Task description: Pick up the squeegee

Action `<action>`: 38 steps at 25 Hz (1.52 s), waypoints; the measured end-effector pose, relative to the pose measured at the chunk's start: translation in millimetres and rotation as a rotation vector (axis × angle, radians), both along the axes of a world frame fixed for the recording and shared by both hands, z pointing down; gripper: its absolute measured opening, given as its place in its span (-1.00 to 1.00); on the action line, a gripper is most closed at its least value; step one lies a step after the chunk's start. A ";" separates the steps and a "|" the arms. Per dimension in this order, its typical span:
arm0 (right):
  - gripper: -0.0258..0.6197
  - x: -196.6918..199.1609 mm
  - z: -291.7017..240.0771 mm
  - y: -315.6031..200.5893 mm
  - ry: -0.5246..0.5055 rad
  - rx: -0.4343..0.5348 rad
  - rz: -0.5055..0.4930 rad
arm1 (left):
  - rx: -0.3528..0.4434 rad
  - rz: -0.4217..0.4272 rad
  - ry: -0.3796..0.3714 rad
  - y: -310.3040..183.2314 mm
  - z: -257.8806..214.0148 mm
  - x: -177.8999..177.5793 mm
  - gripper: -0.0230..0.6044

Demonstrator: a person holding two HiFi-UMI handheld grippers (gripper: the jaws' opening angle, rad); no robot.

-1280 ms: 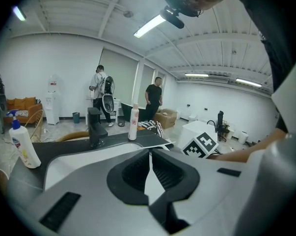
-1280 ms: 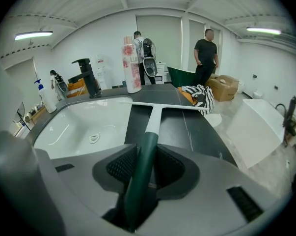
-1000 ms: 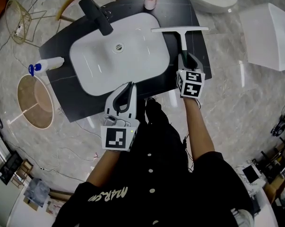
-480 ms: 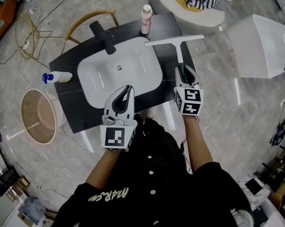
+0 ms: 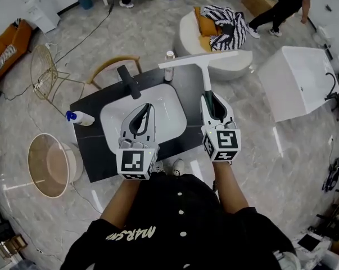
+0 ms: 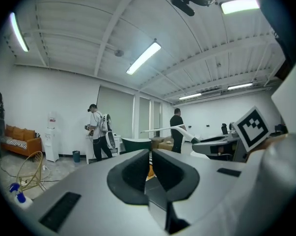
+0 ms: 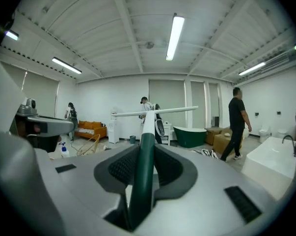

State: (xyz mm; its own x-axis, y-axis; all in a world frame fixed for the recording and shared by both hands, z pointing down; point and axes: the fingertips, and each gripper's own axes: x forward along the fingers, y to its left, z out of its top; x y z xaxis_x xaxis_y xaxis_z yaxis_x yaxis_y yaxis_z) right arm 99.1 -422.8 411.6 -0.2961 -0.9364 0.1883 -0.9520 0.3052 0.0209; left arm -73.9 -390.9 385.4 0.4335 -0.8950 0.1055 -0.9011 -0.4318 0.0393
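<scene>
The squeegee [image 5: 203, 75] has a white blade bar, a white neck and a dark green handle. My right gripper [image 5: 210, 98] is shut on the green handle and holds it in the air above the right part of the black counter [image 5: 96, 151], blade pointing away from me. In the right gripper view the squeegee [image 7: 145, 146] runs straight out between the pads, its bar level. My left gripper [image 5: 148, 108] hovers over the white basin [image 5: 168, 110], shut and empty. In the left gripper view the jaws of my left gripper [image 6: 150, 154] nearly touch, and the squeegee [image 6: 162, 129] shows at the right.
A black faucet [image 5: 129, 80], a pink bottle [image 5: 169, 57] and a blue-capped spray bottle [image 5: 79, 117] stand on the counter. Around it are a round basket [image 5: 48, 165], a wire chair [image 5: 45, 66], a white round seat with clothes [image 5: 214, 44] and a white tub [image 5: 298, 80]. People walk at the far end.
Both grippers have risen well above the counter. The right one carried the squeegee up off the counter's right side. The head view now takes in more of the room.
</scene>
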 end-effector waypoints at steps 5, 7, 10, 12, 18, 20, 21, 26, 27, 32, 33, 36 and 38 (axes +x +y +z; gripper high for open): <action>-0.64 -9.4 -48.1 7.9 -0.039 0.109 -0.020 | 0.060 -0.011 0.019 -11.1 -33.5 -4.8 -0.86; -0.64 -11.0 -61.7 10.8 -0.053 0.144 -0.027 | 0.084 -0.006 0.017 -13.7 -43.0 -5.2 -0.86; -0.64 -9.5 -76.8 14.4 -0.078 0.186 -0.031 | 0.107 -0.009 0.012 -16.3 -53.8 -8.5 -0.86; -0.64 -5.6 -81.7 17.2 -0.090 0.200 -0.023 | 0.116 -0.015 0.006 -16.5 -57.0 -12.1 -0.86; -0.64 5.0 -89.0 23.7 -0.108 0.255 0.010 | 0.119 -0.027 0.015 -16.8 -55.8 -20.7 -0.86; -0.64 4.9 -94.1 26.6 -0.122 0.283 0.005 | 0.119 -0.031 0.016 -15.9 -55.9 -22.3 -0.86; -0.64 4.0 -96.7 27.6 -0.128 0.296 0.002 | 0.119 -0.033 0.015 -15.9 -56.1 -23.3 -0.86; -0.64 -0.5 -99.9 25.9 -0.118 0.307 -0.006 | 0.131 -0.043 0.001 -15.2 -58.5 -26.2 -0.86; -0.64 -0.9 -98.4 25.0 -0.112 0.301 -0.007 | 0.136 -0.046 -0.009 -14.4 -59.0 -25.9 -0.86; -0.64 -1.8 -96.3 25.2 -0.108 0.293 -0.014 | 0.144 -0.050 -0.026 -10.2 -58.6 -23.3 -0.86; -0.64 -2.1 -96.7 25.2 -0.108 0.294 -0.017 | 0.144 -0.051 -0.027 -9.6 -58.3 -23.3 -0.86; -0.64 -4.8 -97.7 26.1 -0.101 0.293 -0.025 | 0.134 -0.053 -0.027 -6.9 -55.8 -24.6 -0.86; -0.64 -5.6 -97.5 26.3 -0.098 0.290 -0.024 | 0.133 -0.054 -0.028 -5.5 -54.6 -25.3 -0.86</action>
